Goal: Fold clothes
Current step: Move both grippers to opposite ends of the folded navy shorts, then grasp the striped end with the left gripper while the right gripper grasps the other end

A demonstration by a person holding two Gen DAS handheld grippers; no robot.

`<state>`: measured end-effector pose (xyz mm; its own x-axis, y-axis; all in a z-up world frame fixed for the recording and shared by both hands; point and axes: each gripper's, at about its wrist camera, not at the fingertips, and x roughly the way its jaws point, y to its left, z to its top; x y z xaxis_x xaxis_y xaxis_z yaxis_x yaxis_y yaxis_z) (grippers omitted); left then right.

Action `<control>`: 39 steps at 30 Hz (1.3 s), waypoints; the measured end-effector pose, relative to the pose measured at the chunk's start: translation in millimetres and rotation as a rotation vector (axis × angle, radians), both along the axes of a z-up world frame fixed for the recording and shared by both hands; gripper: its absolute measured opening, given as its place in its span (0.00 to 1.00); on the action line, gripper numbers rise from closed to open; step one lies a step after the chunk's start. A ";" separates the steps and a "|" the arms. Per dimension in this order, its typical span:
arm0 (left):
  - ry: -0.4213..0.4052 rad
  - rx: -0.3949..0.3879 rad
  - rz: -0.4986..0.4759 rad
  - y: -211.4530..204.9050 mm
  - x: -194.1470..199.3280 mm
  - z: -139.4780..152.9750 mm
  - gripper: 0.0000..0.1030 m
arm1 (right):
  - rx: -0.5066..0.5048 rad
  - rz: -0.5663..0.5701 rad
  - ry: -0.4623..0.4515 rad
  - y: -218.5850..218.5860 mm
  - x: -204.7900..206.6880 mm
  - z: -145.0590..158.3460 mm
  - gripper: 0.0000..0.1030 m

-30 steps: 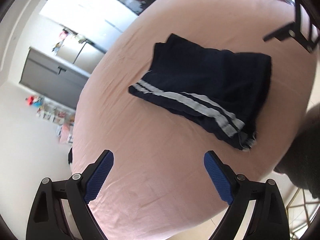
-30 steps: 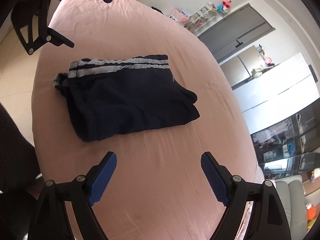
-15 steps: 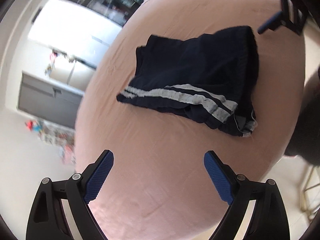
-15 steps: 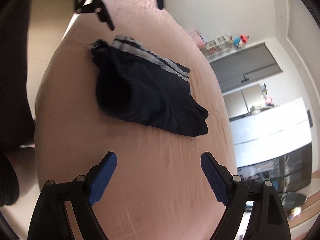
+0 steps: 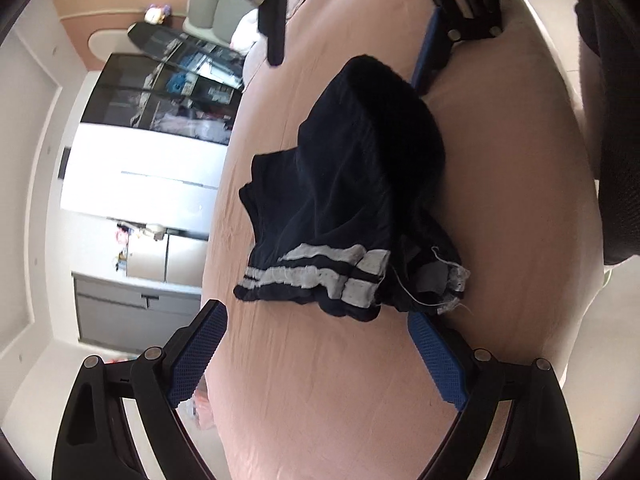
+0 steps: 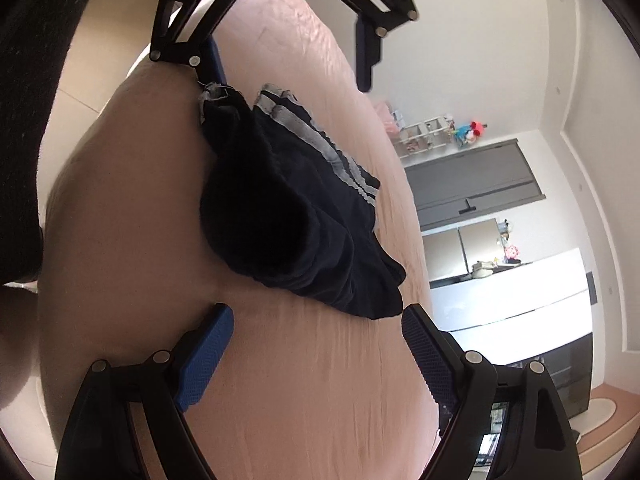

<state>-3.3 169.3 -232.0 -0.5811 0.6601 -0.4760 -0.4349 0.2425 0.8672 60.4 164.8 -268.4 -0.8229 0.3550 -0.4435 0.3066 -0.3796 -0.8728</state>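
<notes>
Navy shorts (image 5: 352,200) with grey-white side stripes lie folded on a pink-covered surface (image 5: 500,208). My left gripper (image 5: 316,316) is open, low over the sheet, its blue pads (image 5: 196,356) flanking the striped waistband end without touching it. My right gripper (image 6: 316,312) is open too, at the opposite end of the shorts (image 6: 296,208), with only the dark hem corner between its pads. Each gripper shows in the other's view: the right gripper (image 5: 348,62) beyond the far fold, the left gripper (image 6: 288,68) beyond the waistband. Neither holds any cloth.
A person's dark clothing (image 5: 616,120) stands close along one long side of the surface. Across the room are grey cabinets (image 6: 476,184), a white counter (image 6: 512,292) and a small toy shelf (image 6: 428,132). Pale floor tiles (image 6: 104,64) border the surface.
Both grippers have come down and rolled, closing in on opposite ends of the shorts. The shorts lie where they were. Both stay open.
</notes>
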 end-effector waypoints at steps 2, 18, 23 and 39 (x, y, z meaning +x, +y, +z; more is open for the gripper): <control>0.004 0.000 -0.020 0.1 2.4 0.2 0.90 | 0.025 0.028 -0.001 -3.3 -2.5 -1.5 0.83; 0.109 -0.014 -0.225 -31.6 28.5 -6.9 1.00 | 0.084 0.119 -0.019 -8.3 -24.5 -11.7 0.77; 0.028 -0.045 -0.213 -18.3 26.3 0.9 1.00 | 0.021 0.101 -0.032 -1.4 -31.9 -7.7 0.77; 0.378 -0.103 -0.346 -28.8 34.5 -26.8 0.99 | 0.054 0.100 -0.100 -13.2 -25.8 -28.6 0.23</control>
